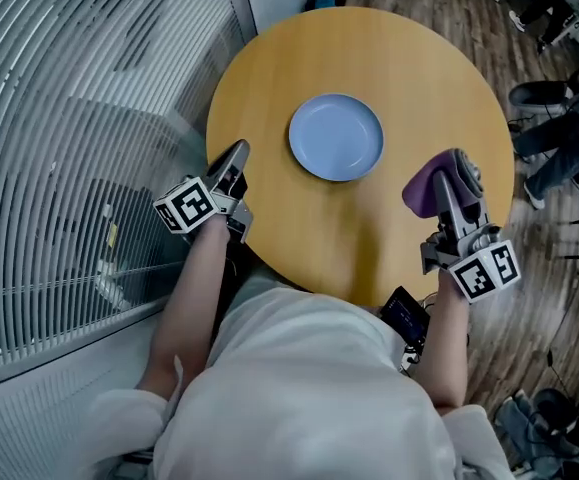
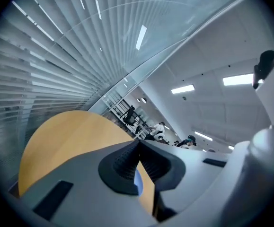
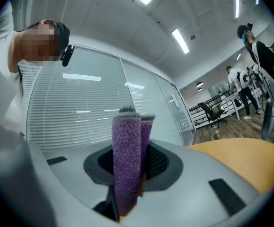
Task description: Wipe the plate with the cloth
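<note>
- Purple cloth point(image 1: 424, 190), pinched by the right gripper point(image 1: 456, 168), is hanging at 4 o'clock of the plate point(image 1: 336, 136), needing flat, pressing strokes.
- Left gripper point(image 1: 237, 155), pressed together and empty, is hovering at 9 o'clock.

No words, brand names or numbers can be read in any of the views. The only printed marks are black-and-white square code patterns, which carry no letters. They are on the marker cube point(image 1: 187, 206) of the left gripper point(image 1: 235, 158) and on the marker cube point(image 1: 487, 270) of the right gripper point(image 1: 457, 168). A small dark screen point(image 1: 406, 314) near the person's waist shows a faint bluish display, too small to make out.
</note>
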{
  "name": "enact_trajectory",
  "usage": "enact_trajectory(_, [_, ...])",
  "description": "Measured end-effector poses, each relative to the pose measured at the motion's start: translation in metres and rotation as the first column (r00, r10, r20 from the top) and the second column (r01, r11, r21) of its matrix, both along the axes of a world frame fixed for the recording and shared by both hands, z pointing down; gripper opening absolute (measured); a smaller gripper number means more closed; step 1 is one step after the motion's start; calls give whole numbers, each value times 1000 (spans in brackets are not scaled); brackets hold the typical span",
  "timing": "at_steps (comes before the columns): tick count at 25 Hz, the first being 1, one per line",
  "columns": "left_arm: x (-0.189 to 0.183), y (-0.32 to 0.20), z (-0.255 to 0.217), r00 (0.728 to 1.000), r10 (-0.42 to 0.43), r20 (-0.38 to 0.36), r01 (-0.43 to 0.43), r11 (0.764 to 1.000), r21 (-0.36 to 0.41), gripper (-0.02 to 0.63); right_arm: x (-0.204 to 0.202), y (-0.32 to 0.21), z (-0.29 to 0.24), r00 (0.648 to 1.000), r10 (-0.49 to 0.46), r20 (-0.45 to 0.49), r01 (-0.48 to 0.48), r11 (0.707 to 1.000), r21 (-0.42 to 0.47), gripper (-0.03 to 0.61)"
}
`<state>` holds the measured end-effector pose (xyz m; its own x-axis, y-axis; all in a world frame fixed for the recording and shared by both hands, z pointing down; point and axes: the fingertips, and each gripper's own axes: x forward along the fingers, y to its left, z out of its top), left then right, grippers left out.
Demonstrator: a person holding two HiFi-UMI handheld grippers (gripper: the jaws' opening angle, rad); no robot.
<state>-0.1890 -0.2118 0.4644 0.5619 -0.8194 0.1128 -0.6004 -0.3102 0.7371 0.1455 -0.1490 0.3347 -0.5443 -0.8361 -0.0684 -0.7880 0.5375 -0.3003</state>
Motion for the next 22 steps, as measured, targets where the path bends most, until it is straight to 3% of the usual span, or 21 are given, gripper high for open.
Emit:
enact_trajectory(3, [-3, 6, -29, 1000, -2, 17, 1, 997, 73, 12, 3, 2, -10, 1000, 4, -30, -3, 1000, 15, 101])
enact_trajectory(7, [-5, 15, -63, 989, -24, 144, -4, 982, 191, 12, 10, 5, -24, 995, 46, -84, -40, 997, 73, 101])
enact_trajectory(11, [-4, 29, -83, 957, -51, 287, -33, 959, 282, 12, 8, 12, -31, 989, 73, -127, -57, 990, 128, 101])
enact_trajectory(16, [-4, 42, -113, 926, -91, 365, -54, 927, 370, 12, 10, 15, -37, 989, 85, -121, -66, 985, 158, 101])
enact_trajectory(22, [-12, 56, -139, 854, -200, 481, -44, 892, 450, 12, 12, 16, -40, 968, 150, -200, -115, 977, 178, 101])
